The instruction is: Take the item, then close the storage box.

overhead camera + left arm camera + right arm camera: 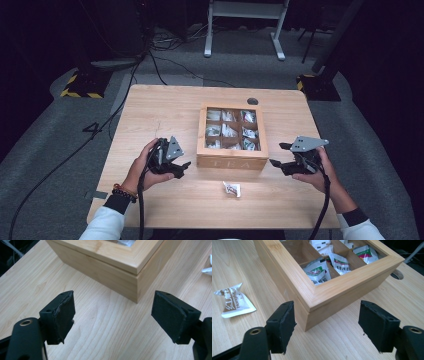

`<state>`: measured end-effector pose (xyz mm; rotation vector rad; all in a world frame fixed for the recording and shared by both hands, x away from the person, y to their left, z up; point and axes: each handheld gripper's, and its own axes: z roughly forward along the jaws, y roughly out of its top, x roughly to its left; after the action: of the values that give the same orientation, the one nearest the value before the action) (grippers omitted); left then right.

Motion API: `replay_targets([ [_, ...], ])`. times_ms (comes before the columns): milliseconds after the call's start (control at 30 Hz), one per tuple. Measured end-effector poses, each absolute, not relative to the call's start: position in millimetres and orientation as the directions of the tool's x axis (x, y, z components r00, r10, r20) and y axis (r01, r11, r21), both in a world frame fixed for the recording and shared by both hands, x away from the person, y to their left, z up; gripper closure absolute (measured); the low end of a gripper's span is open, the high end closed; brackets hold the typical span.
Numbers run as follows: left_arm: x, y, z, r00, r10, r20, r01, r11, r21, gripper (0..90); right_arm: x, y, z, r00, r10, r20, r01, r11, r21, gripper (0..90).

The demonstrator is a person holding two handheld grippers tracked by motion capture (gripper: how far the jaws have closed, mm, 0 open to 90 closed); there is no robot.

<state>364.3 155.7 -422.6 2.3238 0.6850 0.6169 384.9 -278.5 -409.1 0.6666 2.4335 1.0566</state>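
Observation:
A wooden tea box point(231, 162) with a windowed lid stands closed at the table's middle; tea bags point(230, 130) lie in its compartments. One loose sachet point(231, 189) rests on the table in front of it. My left gripper point(183, 169) hovers just left of the box's front left corner, jaws open and nothing between them; in the left gripper view point(113, 312) that box corner point(112, 272) lies just ahead. My right gripper point(280, 154) is open beside the front right corner. In the right gripper view point(327, 320) the box corner point(342, 287) sits ahead of the jaws, with the sachet point(235, 303) to the left.
The light wooden table point(150, 110) has a cable hole point(252, 101) behind the box. On the grey floor beyond are cables, a striped stand base point(80, 87) at the left and a white frame's legs point(277, 47) at the back.

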Motion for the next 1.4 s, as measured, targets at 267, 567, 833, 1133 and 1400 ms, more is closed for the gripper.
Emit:
replay_targets([
  [267,357.3,167.6,-427.4,0.740,0.620,0.261,0.328,-0.671,0.665,19.2,379.9,-287.3,-410.6,-0.793,0.583,-0.179,0.272,0.600,0.752,29.1],
  [567,347.6,178.9,-441.3,0.738,0.618,0.271,0.339,-0.687,0.643,19.1,375.4,-300.1,-416.4,-0.774,0.611,-0.168,0.298,0.586,0.754,28.5],
  [833,339.9,196.8,-453.0,0.721,0.643,0.258,0.370,-0.672,0.642,19.2,368.7,-315.7,-423.7,-0.748,0.645,-0.157,0.335,0.571,0.750,28.1],
  [1133,329.7,213.7,-464.8,0.716,0.657,0.237,0.394,-0.661,0.639,18.4,361.0,-335.9,-435.0,-0.719,0.680,-0.146,0.374,0.555,0.743,27.0],
  [1400,326.4,227.9,-475.4,0.709,0.676,0.202,0.425,-0.638,0.643,18.0,357.0,-352.3,-451.3,-0.695,0.706,-0.135,0.424,0.555,0.716,24.4],
])
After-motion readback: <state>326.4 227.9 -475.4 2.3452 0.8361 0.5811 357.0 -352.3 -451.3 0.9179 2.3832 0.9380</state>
